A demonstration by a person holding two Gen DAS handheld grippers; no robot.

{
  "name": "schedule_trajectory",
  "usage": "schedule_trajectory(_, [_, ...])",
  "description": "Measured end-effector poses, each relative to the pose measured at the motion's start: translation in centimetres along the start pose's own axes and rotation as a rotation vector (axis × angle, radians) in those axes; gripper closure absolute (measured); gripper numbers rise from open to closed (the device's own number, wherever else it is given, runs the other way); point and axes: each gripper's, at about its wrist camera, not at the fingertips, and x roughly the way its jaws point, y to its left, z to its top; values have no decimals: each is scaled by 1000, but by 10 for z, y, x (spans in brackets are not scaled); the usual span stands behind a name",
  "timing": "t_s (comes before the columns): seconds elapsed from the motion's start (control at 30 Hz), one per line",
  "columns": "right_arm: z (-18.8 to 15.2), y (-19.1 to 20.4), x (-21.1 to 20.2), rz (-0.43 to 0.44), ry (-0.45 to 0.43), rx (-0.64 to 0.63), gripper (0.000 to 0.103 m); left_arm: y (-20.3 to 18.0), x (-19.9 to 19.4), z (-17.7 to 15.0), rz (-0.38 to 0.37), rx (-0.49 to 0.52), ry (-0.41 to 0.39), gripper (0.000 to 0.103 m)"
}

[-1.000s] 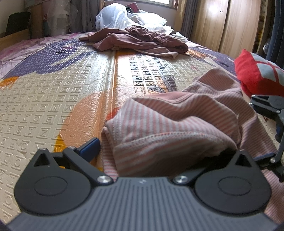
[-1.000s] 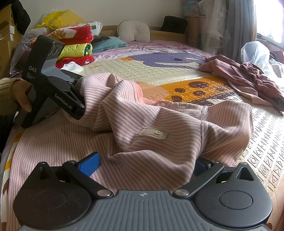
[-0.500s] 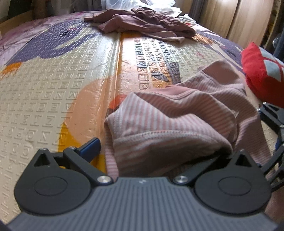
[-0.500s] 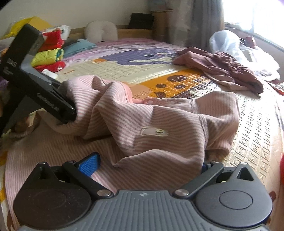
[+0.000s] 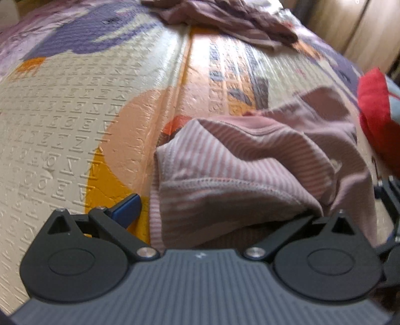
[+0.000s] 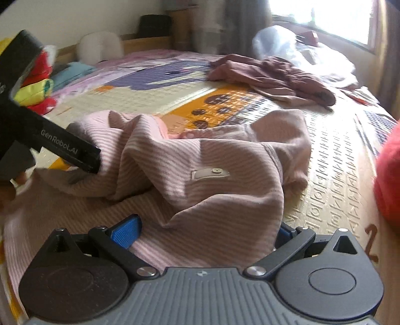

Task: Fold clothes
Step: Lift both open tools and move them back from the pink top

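White lettering reading "GenRobot.AI" runs along the black left gripper at the left of the right wrist view; a brown "2" marks the play mat at lower right, its embossed letters illegible.

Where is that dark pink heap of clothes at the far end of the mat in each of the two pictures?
Left wrist view: the dark pink heap lies at the top edge, right of centre, partly cut off.
Right wrist view: the heap lies in the upper right, in front of a white plastic bag.
Shared landmark: the striped pink garment, lying nearer than the heap in both.
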Motion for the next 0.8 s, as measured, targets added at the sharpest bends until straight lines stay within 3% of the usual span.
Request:
schedule_trajectory(0.1, [2,0,1,-32,4,50,0,-2,-5,-6,19,-31,-44,0])
schedule_trajectory(0.27, [6,-8,-5,-97,13,126,1,3,-19,-4,-3,-75,24,0])
schedule_trajectory(0.47, [7,-21,-18,-107,-20,224,2,9,-25,-4,-44,-105,92,0])
schedule_trajectory(0.67, [4,-29,-11,-126,10,315,4,-3,-19,-9,2,-42,96,0])
schedule_trajectory(0.8, [3,-17,-7,-176,14,268,3,-15,-16,-17,47,44,54,0])
